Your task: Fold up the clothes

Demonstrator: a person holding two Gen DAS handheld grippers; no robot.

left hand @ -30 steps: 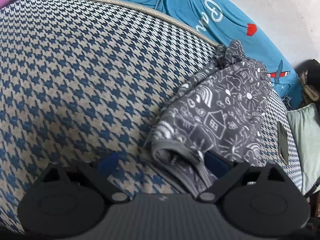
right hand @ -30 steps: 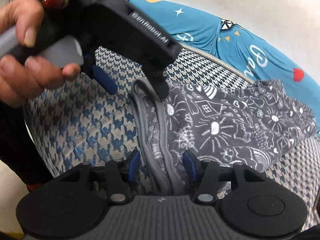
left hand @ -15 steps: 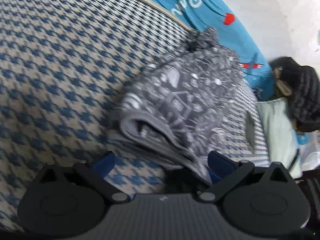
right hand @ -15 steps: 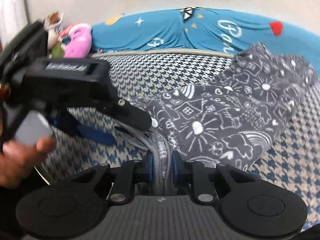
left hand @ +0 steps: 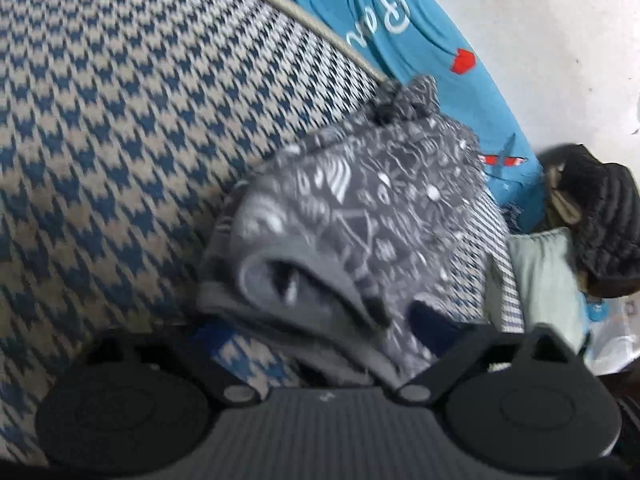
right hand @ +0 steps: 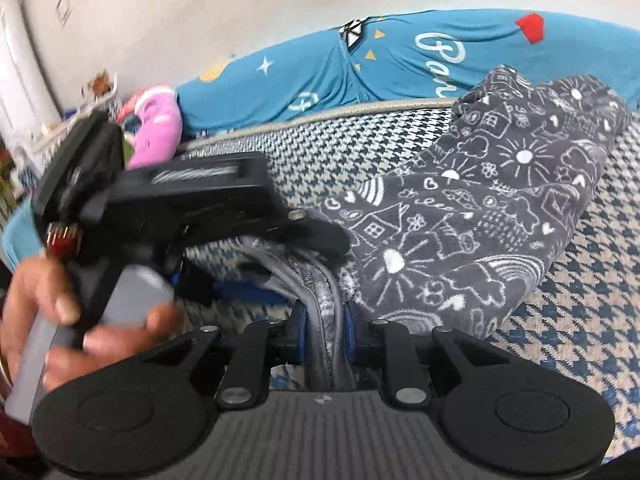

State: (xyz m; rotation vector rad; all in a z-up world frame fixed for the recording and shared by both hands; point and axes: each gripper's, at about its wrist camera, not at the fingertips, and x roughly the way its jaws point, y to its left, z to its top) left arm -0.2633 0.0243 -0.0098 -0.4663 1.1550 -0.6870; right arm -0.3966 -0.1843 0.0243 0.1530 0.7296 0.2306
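A dark grey garment with white doodle print lies bunched on the blue-and-beige houndstooth surface. My right gripper is shut on the garment's layered grey hem, which runs back between its blue pads. My left gripper is open, its fingers wide apart on either side of the rolled grey hem. In the right wrist view one black finger rests over the hem and a blue pad sits under it. A person's hand holds that gripper's handle.
A teal printed cloth lies along the far edge against a white wall. A pink soft toy sits at the far left. A pale green cushion and a black padded item lie to the right.
My right gripper has shut on the garment's hem and lifted it a little. My left gripper has moved in so that the hem sits between its open fingers.
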